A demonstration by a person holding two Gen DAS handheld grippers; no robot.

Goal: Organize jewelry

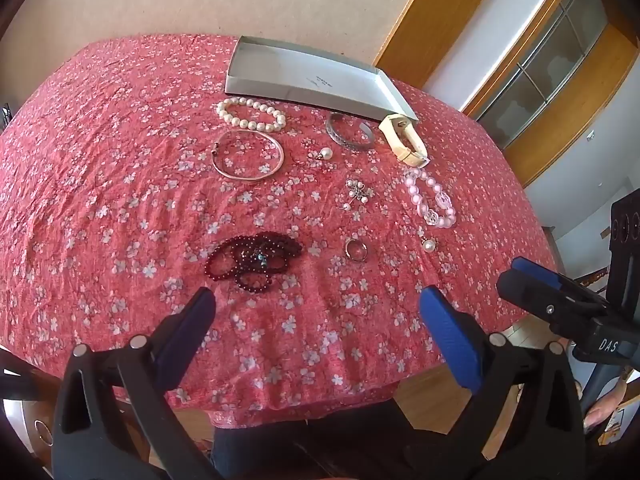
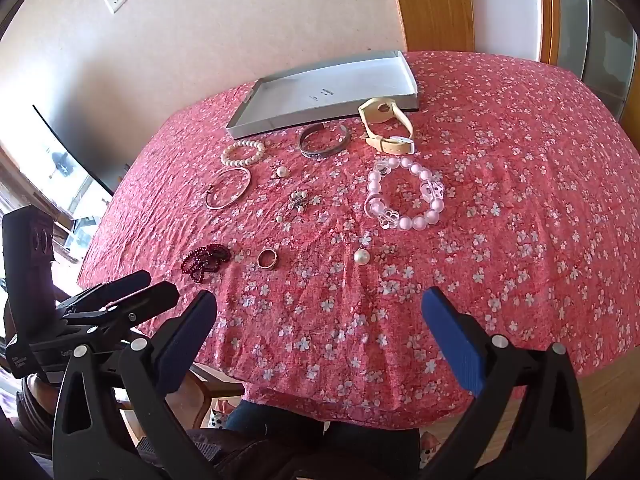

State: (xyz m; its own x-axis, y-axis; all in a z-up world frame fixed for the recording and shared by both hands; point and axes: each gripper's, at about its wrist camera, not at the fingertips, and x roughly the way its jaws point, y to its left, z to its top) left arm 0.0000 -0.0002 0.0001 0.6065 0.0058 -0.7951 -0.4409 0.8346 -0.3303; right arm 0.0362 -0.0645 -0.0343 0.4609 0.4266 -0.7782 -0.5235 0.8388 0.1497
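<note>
Both grippers are hovering wide open and holding nothing above the near edge of the red cloth (image 1: 120,184). The left gripper (image 1: 316,312) is pointing at the dark beads (image 1: 252,258) at 11 o'clock and the ring (image 1: 356,250) at 1. The right gripper (image 2: 320,316) is facing a pearl (image 2: 362,257) at 12, the pink bracelet (image 2: 404,192) beyond. The tray (image 1: 320,76) is sitting empty at the far edge, the watch (image 1: 404,140) touching its corner.

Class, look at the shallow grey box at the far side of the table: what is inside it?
The grey box holds no jewelry: only its bare pale floor with a small printed mark. The strip just behind its near wall is hidden. The cream watch lies outside, against its near corner.
</note>
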